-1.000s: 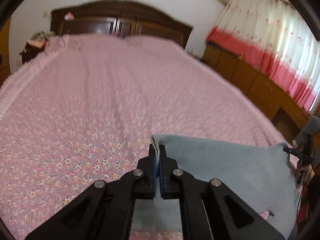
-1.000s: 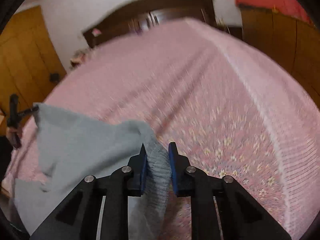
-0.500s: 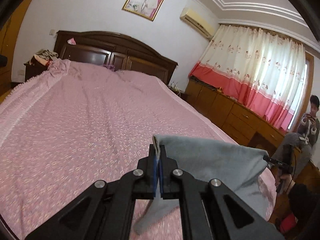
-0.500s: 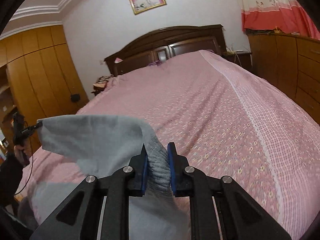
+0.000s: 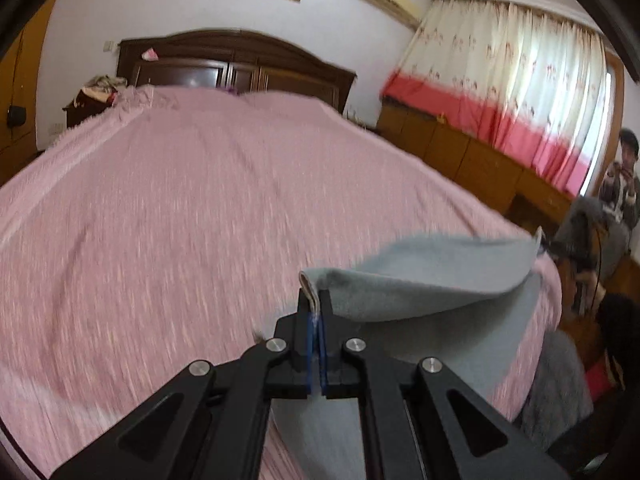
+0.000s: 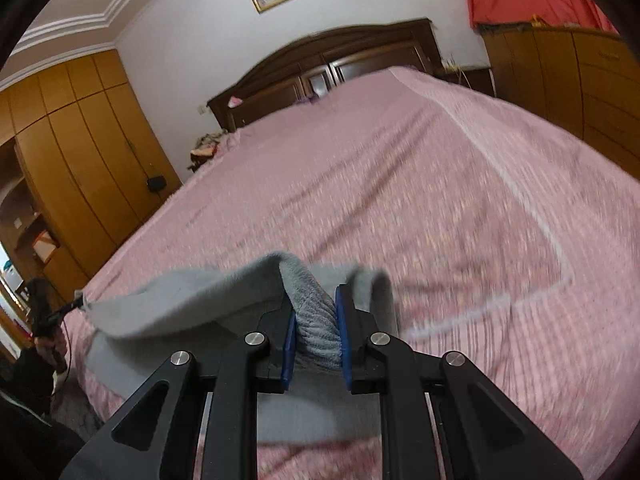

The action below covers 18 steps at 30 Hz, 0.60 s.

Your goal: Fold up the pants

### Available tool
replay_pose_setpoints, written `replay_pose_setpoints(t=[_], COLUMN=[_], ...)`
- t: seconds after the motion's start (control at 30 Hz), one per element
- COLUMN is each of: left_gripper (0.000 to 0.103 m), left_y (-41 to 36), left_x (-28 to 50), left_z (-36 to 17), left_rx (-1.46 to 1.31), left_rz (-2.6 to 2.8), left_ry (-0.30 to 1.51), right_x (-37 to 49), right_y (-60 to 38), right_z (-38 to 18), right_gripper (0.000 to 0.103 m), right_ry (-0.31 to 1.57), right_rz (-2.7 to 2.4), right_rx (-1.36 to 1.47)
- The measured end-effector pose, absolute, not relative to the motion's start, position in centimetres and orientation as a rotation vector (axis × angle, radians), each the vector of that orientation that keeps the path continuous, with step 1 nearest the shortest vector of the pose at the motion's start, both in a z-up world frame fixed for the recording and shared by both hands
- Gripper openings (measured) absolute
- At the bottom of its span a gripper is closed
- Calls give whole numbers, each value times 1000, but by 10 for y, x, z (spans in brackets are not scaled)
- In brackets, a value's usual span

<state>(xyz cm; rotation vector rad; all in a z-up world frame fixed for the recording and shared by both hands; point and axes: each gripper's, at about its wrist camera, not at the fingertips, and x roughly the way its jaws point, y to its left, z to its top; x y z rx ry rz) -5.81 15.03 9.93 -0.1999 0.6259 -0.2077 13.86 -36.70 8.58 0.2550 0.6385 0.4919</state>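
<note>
Bedspread (image 5: 168, 216) pattern motion-blurred; pants (image 6: 192, 300) lower part behind tool arms.

Fuzzy grey fleece pants (image 5: 420, 280); matt pink cloth bedspread (image 5: 180, 220).

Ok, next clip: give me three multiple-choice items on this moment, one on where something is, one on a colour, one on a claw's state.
1. Where do the soft grey fleece pants hang?
A. over the near edge of the pink flowered bedspread
B. against the dark wooden headboard
C. on the wooden cabinets under the curtain

2. What colour are the pads on the claws?
A. red
B. blue
C. white

3. How is the right claw set?
A. wide open and empty
B. shut with nothing in it
C. shut on a ribbed band of the pants

Key: 1 A, the grey cloth spans the bed's near end between both claws, far from the headboard. 2 B, blue pads show in both wrist views. 3 C, the ribbed grey band is pinched between its pads; the left claw pinches a thin edge too.
</note>
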Motion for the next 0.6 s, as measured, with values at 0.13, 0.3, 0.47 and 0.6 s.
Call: replay_pose_setpoints(t=[0.13, 0.3, 0.47, 0.6], left_gripper=[2, 2, 2, 7], left_y=[141, 155, 144, 133], left_x=[-91, -121, -136, -129], left_z=[82, 85, 86, 67], left_rx=[-268, -348, -267, -181], left_rz=[-201, -182, -219, -195], left_ry=[623, 560, 585, 782], right_x=[127, 118, 119, 118], right_y=[-374, -382, -384, -388], right_z=[72, 77, 80, 66], right_gripper=[18, 18, 19, 23], right_ry=[644, 630, 642, 717], right_rz=[489, 489, 483, 463], right_rx=[277, 284, 264, 252])
